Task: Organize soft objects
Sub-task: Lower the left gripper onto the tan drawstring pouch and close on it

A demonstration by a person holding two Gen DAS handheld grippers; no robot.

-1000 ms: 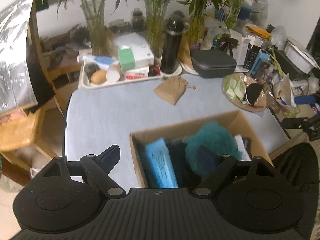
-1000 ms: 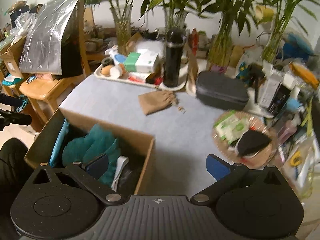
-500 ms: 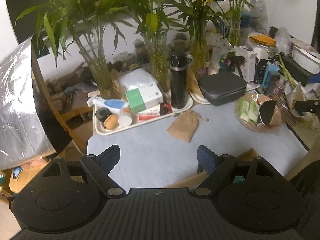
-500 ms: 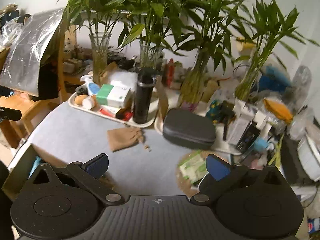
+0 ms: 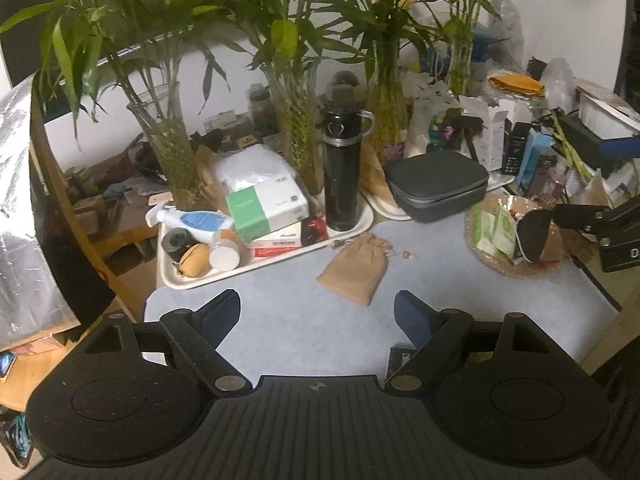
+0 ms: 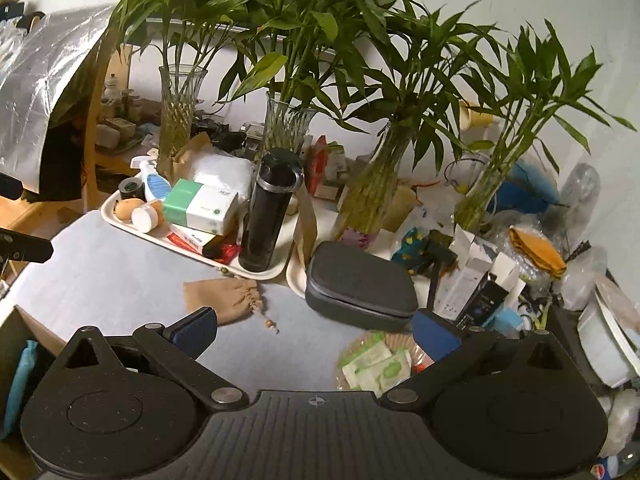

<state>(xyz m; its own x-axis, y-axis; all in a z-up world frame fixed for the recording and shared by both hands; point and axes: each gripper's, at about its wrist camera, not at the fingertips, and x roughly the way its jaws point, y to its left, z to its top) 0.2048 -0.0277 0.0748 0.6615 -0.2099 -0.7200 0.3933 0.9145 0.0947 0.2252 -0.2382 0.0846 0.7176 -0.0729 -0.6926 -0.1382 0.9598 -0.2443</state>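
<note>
Nearest, the left gripper and the right gripper each stand with jaws wide and nothing between them, both tilted down over the pale blue tabletop. At the lower left of the right wrist view a corner of the cardboard box shows, with a blue soft item against its wall. Just beyond the fingers lies the tan drawstring pouch, flat on the table and apart from all else, its beaded cord trailing. Judged step: between placements, with the pouch as the likely next soft object. The next move calls for 1 gripper to descend over the pouch and pinch its cloth. Farther off stand a white tray, a black flask and a grey zip case. The green-and-white box carries print too small to read; no brand is legible
</note>
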